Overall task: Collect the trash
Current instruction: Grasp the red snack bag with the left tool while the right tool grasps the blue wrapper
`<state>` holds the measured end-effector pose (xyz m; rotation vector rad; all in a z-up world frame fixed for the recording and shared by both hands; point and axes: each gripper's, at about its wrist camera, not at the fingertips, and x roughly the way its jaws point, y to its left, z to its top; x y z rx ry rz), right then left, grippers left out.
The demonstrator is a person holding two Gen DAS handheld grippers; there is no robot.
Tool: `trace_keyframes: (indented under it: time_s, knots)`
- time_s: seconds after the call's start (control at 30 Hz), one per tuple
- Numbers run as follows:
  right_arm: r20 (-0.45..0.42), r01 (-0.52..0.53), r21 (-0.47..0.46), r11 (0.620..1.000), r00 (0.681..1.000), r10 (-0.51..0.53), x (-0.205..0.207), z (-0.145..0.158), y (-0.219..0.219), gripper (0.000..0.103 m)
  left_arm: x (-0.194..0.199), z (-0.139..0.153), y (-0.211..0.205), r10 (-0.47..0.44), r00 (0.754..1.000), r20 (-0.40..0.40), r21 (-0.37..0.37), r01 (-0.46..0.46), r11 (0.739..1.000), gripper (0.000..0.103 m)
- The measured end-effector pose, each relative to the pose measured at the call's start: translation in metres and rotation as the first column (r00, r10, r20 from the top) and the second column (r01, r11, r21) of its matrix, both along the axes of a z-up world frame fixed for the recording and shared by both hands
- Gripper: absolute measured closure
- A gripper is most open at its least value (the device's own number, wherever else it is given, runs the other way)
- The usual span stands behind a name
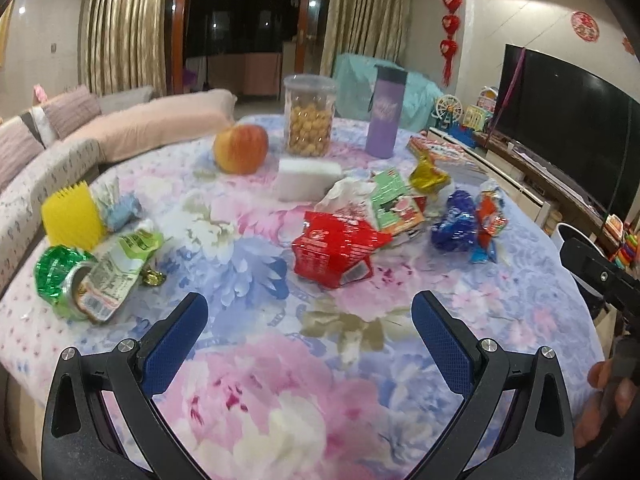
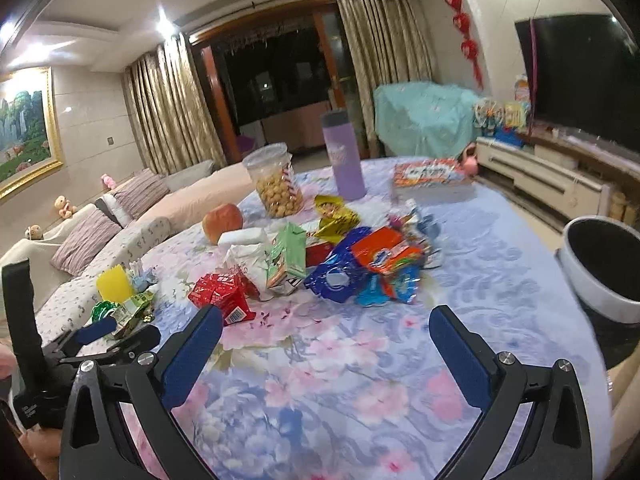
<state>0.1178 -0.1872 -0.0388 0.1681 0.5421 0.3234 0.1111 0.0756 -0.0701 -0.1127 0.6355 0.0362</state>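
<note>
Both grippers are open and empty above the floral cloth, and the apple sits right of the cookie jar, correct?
Not quite: the apple sits left of the cookie jar, as the left wrist view shows. Both the left gripper and the right gripper are open and empty above the floral cloth.

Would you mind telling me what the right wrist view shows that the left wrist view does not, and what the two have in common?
Only the right wrist view shows the framed landscape painting, the ceiling lights and the white bin's dark opening.

Only the left wrist view shows the round red wall sticker and the stacked coloured rings below the television.

Both show the red wrapper, blue wrapper, apple, snack jar, purple bottle and yellow comb. The left gripper and right gripper are each open and empty.
</note>
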Motion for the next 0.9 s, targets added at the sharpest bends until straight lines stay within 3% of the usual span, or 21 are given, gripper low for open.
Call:
trace_keyframes:
  time_s: [0.17, 0.27, 0.33, 0.5, 0.7, 0.77, 0.83, 0.9]
  knots:
    - [-0.056, -0.004, 0.012, 1.000, 0.998, 0.004, 0.026, -0.013, 0.012, 0.002, 0.024, -0.009, 0.005, -0.024, 0.999, -0.031, -0.002, 0.023, 1.000, 0.000]
    - [-0.093, -0.004, 0.006, 1.000, 0.996, 0.005, 0.044, -0.021, 0.018, 0.009, 0.042, -0.014, 0.004, -0.041, 0.998, -0.048, 0.000, 0.041, 0.999, 0.000]
    - [-0.123, -0.008, 0.015, 1.000, 0.992, 0.010, 0.057, -0.026, 0.021, 0.020, 0.053, -0.016, 0.003, -0.058, 0.997, -0.058, -0.004, 0.058, 0.998, 0.000]
    - [-0.212, -0.001, 0.070, 0.998, 0.977, 0.016, 0.089, -0.041, 0.022, 0.021, 0.079, -0.027, 0.000, -0.085, 0.992, -0.096, -0.004, 0.085, 0.996, 0.002]
    - [-0.262, -0.002, 0.107, 0.994, 0.964, 0.030, 0.116, -0.055, 0.024, 0.030, 0.095, -0.035, 0.000, -0.121, 0.984, -0.131, -0.055, 0.114, 0.992, 0.029]
    - [-0.276, -0.003, 0.115, 0.993, 0.961, 0.035, 0.122, -0.059, 0.024, 0.038, 0.097, -0.037, -0.002, -0.143, 0.980, -0.138, -0.062, 0.136, 0.989, 0.057]
    - [-0.293, -0.005, 0.128, 0.992, 0.955, 0.043, 0.128, -0.064, 0.022, 0.046, 0.095, -0.038, -0.004, -0.166, 0.976, -0.140, -0.065, 0.158, 0.985, 0.072]
    - [-0.285, -0.020, 0.144, 0.989, 0.957, 0.061, 0.126, -0.065, 0.021, 0.052, 0.091, -0.036, -0.007, -0.175, 0.976, -0.130, -0.059, 0.169, 0.984, 0.074]
